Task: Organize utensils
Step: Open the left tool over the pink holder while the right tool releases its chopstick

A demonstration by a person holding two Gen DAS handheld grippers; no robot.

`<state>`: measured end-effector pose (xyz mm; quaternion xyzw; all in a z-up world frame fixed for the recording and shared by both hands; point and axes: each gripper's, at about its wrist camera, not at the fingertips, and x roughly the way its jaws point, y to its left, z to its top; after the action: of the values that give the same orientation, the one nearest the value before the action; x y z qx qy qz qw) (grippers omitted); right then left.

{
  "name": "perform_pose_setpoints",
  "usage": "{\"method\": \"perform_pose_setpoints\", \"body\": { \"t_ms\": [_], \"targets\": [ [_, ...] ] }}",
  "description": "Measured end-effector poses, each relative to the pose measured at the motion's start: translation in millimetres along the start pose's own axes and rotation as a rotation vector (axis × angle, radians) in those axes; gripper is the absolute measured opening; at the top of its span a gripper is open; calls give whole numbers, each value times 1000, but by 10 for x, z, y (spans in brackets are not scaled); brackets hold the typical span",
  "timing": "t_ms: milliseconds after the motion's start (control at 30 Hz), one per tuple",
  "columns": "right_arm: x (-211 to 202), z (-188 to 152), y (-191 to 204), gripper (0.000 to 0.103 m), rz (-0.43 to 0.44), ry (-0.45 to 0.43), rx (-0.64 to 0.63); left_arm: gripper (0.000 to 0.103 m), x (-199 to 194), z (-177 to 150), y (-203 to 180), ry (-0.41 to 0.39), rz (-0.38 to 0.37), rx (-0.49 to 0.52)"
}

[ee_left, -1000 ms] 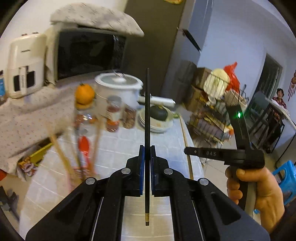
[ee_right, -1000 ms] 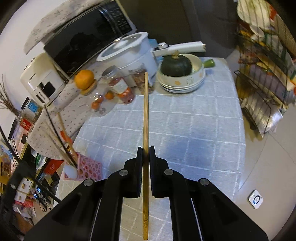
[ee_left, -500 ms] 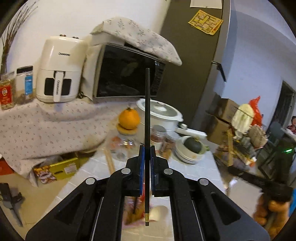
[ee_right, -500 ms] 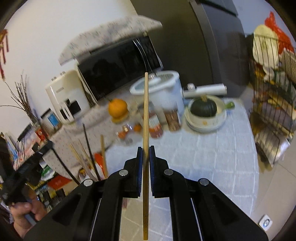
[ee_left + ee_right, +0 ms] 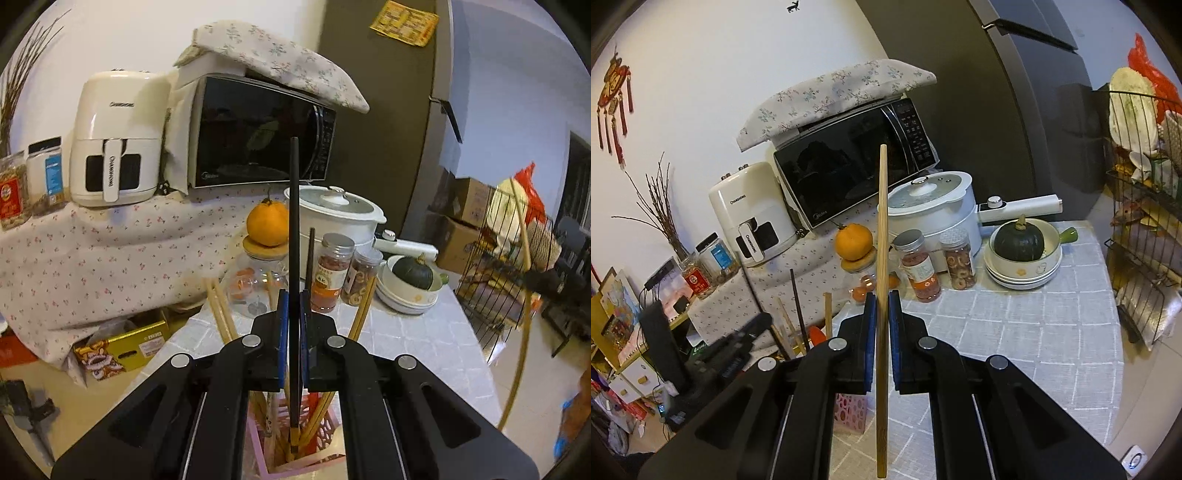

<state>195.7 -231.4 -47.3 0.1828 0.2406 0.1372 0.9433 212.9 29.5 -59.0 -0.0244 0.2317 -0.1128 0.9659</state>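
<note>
Two light, stiff, slippery chopsticks: my left gripper (image 5: 293,314) clamps the black chopstick (image 5: 294,229) mid-shaft over the pink holder (image 5: 258,439), my right gripper (image 5: 882,314) pinches the bamboo chopstick (image 5: 882,229) likewise.

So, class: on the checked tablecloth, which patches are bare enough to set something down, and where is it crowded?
Free: the checked tablecloth in front of the stacked bowls and spice jars, out to the edge by the wire rack. Crowded: the back row from orange to white pot, and around the pink utensil holder.
</note>
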Motion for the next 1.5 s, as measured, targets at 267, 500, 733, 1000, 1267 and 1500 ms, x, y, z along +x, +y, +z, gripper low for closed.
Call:
{"method": "perform_pose_setpoints", "body": {
  "t_ms": [267, 500, 733, 1000, 1267, 1500],
  "targets": [
    [-2, -12, 46, 7, 19, -6, -11, 5, 159, -268, -58, 56, 10, 70],
    [48, -71, 114, 7, 19, -11, -32, 6, 169, -342, -39, 135, 2, 55],
    [97, -134, 242, 7, 6, -44, -18, 24, 12, -178, 31, 215, -20, 4],
    [122, -153, 399, 7, -11, -140, 41, 40, -391, 136, 225, 312, 37, -24],
    [473, -267, 820, 7, -27, -226, 56, 45, -253, -52, 766, 516, 41, -259],
    [928, -531, 1152, 7, -119, -227, -106, 52, -270, -188, 1043, 598, -7, -411]
  ]
}}
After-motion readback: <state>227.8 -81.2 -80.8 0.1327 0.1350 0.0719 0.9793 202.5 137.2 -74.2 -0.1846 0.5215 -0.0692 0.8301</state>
